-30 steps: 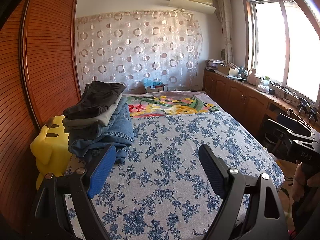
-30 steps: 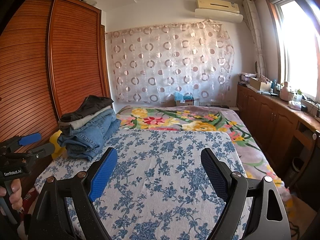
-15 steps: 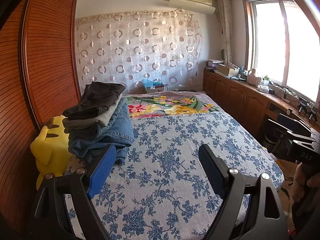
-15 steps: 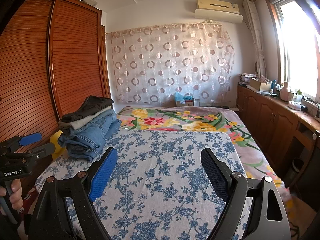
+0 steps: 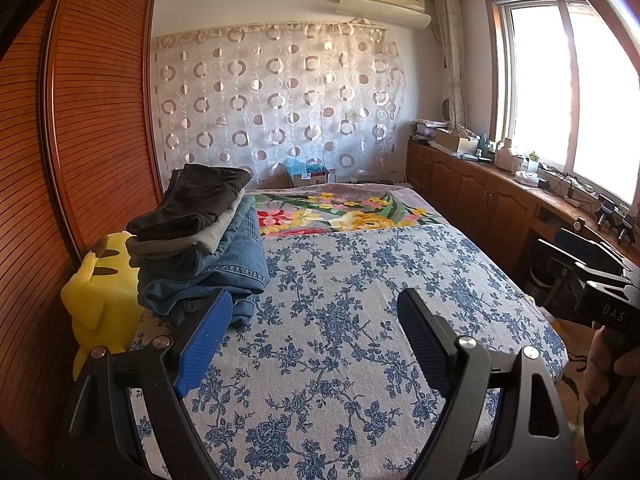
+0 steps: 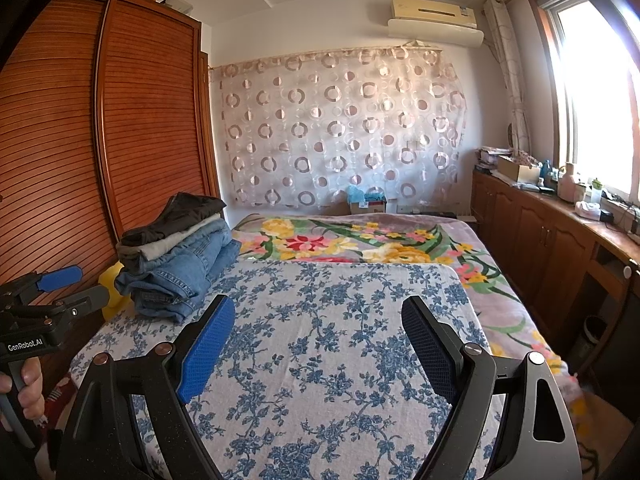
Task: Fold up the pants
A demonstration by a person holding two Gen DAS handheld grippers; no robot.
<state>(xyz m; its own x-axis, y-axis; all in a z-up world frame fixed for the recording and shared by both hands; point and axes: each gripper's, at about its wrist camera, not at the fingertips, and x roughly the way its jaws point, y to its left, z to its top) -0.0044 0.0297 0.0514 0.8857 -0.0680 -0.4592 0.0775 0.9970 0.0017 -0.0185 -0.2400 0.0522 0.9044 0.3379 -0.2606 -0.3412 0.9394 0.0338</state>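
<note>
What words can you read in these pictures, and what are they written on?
"GenRobot.AI": on the black body of the left claw.
"DAS": on the black body of the right claw.
The box by the curtain has labels too small to read.

I see the bed (image 5: 400, 380) under a blue-flowered sheet (image 5: 340, 320), a bright floral blanket (image 5: 340, 210) at its far end. A stack of folded pants (image 5: 200, 248) sits on my left edge, beside a yellow plush toy (image 5: 100, 300)

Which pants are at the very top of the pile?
The dark brown pants are on top. Below them lie a grey pair, then the blue jeans.
</note>
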